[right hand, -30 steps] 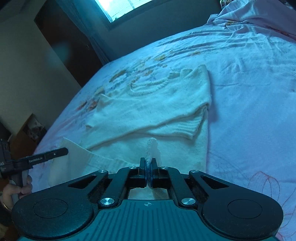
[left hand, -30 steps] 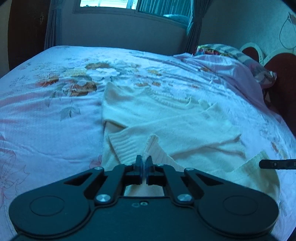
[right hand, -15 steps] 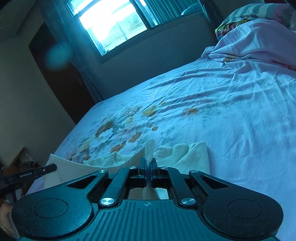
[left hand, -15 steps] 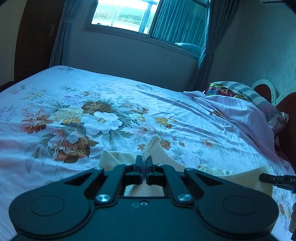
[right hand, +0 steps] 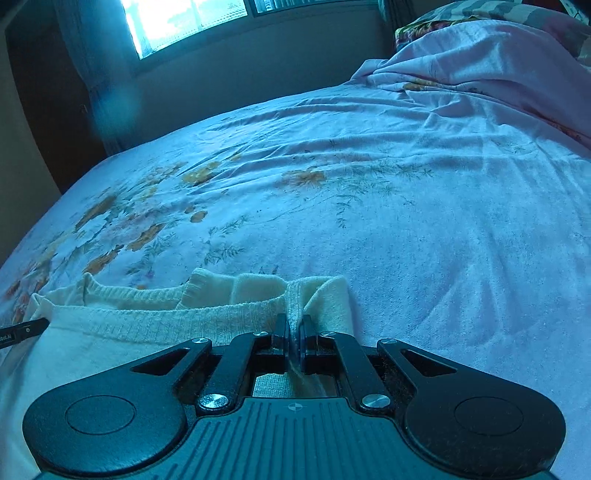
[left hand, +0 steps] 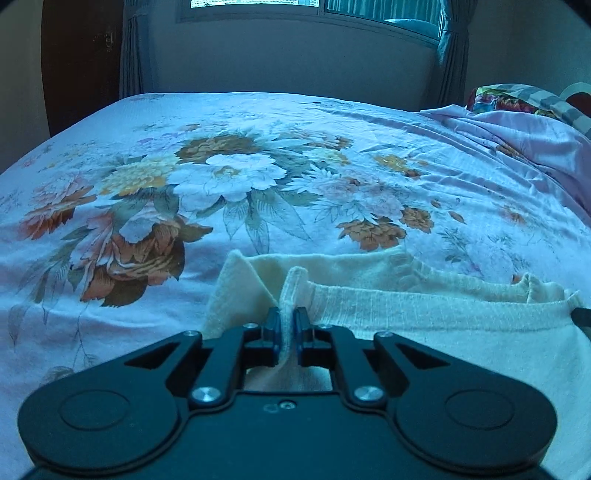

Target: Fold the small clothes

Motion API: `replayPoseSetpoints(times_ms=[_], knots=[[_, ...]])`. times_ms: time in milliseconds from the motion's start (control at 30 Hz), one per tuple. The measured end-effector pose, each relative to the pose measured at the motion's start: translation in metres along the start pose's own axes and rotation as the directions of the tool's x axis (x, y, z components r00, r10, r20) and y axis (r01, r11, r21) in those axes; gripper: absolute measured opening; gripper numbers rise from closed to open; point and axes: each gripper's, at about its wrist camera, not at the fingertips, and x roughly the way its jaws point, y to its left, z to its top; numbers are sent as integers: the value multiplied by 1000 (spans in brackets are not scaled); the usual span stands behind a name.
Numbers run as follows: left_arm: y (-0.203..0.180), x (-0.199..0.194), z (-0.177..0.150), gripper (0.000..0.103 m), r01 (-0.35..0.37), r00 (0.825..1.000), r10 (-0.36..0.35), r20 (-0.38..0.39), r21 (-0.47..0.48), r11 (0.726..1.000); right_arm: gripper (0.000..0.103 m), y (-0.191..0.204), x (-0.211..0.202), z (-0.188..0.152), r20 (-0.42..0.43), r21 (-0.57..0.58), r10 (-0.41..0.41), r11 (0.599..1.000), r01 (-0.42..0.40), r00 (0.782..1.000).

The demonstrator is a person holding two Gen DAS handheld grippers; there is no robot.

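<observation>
A cream knit sweater (left hand: 424, 314) lies on the floral bedsheet (left hand: 229, 173), folded over on itself so its hem edge lies near the neckline. My left gripper (left hand: 287, 319) is shut on the hem's left corner, low over the bed. My right gripper (right hand: 294, 326) is shut on the hem's right corner of the sweater (right hand: 147, 321). The sweater's lower part is hidden under both grippers. The tip of the other gripper shows at the edge of each view.
A rumpled pink quilt (right hand: 480, 66) and a patterned pillow (left hand: 517, 98) lie at the right end of the bed. A window (left hand: 258, 3) with curtains and a dark door (left hand: 77, 62) stand beyond the bed's far edge.
Both grippers carried the sweater's hem up and forward over the body, then lowered it near the neckline. The sweater went from lying flat to folded in half.
</observation>
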Motion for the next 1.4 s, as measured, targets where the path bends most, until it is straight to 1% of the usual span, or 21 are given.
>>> replayPoseSetpoints(times_ms=[33,67,100,133,167,233,300,400,467,500,567,633,700,767,833,933,1067,1167,1233,1300,1400], knots=[[1,-5,2,16,4,1000,-4,-6,-2,1000,3,0,-5,3,10,13,-13,1000,13,1000],[3,-12,2,21,8,1000,-8,0,-17,1000,6,0,-13,5,31,27,-26,999,25,999],[6,-21,1,23,15,1000,-14,12,-33,999,10,1,-23,7,57,42,-20,999,17,998],[8,-32,-1,28,22,1000,-21,23,-45,999,21,3,-32,8,75,50,-17,999,14,997],[9,-41,-4,35,29,999,-28,32,-46,999,38,5,-40,7,87,49,-10,999,6,996],[6,-55,-13,40,37,999,-37,35,-8,999,51,20,-57,4,112,2,23,1000,-23,993],[-2,-66,-23,40,63,998,-64,16,45,997,51,43,-66,-4,101,-96,41,995,-31,994],[-15,-69,-39,40,87,996,-86,-12,100,991,51,71,-62,-26,28,-201,84,977,-77,996],[-17,-57,-44,42,65,998,-64,-18,91,994,51,84,-49,-42,-11,-286,51,957,-52,999],[-15,-52,-42,42,58,998,-57,-16,68,996,51,86,-36,-49,-31,-312,4,950,-14,1000],[-12,-40,-34,42,40,999,-40,-20,24,999,51,76,-20,-51,-14,-297,-31,954,26,999],[-12,-29,-23,42,12,1000,-12,-22,2,1000,51,68,-12,-45,-11,-244,-55,969,50,998],[-9,-20,-15,42,-12,999,11,-30,-26,1000,51,68,-9,-37,-17,-234,-78,970,72,997],[-9,-19,-12,40,-17,999,15,-44,-44,999,51,71,-12,-37,-19,-233,-96,968,89,995],[-11,-29,-15,40,-6,999,4,-47,-32,999,51,76,-29,-41,-4,-221,-67,973,64,998],[-15,-51,-29,40,11,999,-10,-49,13,1000,51,93,-61,-59,27,-262,0,965,7,1000],[-24,-89,-54,40,36,998,-32,-46,71,997,51,122,-94,-89,27,-288,77,955,-66,997],[-32,-112,-69,40,66,997,-63,-55,69,995,51,139,-111,-108,22,-301,106,949,-94,994],[-38,-124,-80,40,90,994,-86,-66,63,994,51,147,-118,-121,22,-306,108,947,-96,994],[-43,-132,-91,43,100,993,-94,-77,69,993,51,149,-122,-131,17,-308,91,948,-81,996],[-45,-135,-108,44,67,995,-58,-79,107,992,51,138,-121,-146,-16,-331,14,944,-18,1000]])
